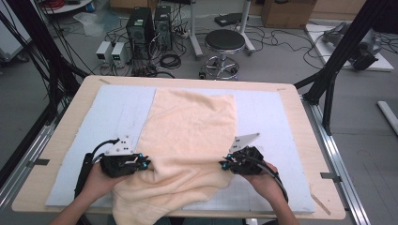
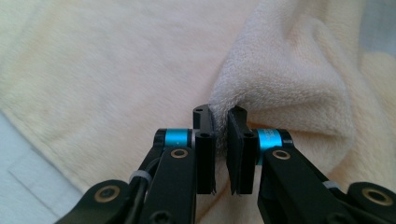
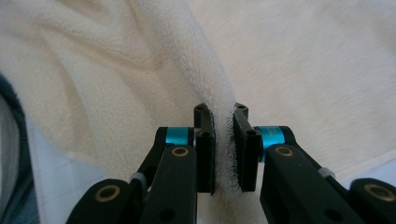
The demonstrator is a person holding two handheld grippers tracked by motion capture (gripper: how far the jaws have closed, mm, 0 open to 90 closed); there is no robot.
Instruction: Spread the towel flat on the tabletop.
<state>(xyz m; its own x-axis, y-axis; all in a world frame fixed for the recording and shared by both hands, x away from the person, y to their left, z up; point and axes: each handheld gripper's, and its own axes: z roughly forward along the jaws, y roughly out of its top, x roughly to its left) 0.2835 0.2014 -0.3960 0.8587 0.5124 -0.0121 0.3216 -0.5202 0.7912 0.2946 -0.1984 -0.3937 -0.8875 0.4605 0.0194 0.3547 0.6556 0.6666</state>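
Observation:
A pale peach towel (image 1: pixel 190 136) lies spread down the middle of the white mat (image 1: pixel 263 117), its near part rumpled and hanging over the table's front edge. My left gripper (image 1: pixel 146 164) is at the towel's left edge, jaws shut on a pinched fold of the towel (image 2: pixel 261 84). My right gripper (image 1: pixel 222 164) is at the towel's right edge and is shut on the towel's frayed hem (image 3: pixel 223 140). In the left gripper view my left gripper (image 2: pixel 221 116) pinches the cloth between its pads; in the right gripper view my right gripper (image 3: pixel 222 112) does the same.
The mat covers a wooden table (image 1: pixel 61 140). Beyond its far edge stand a round stool (image 1: pixel 224 44), computer towers (image 1: pixel 141 26) and cables on the floor. Black frame posts (image 1: pixel 338 56) rise at both sides.

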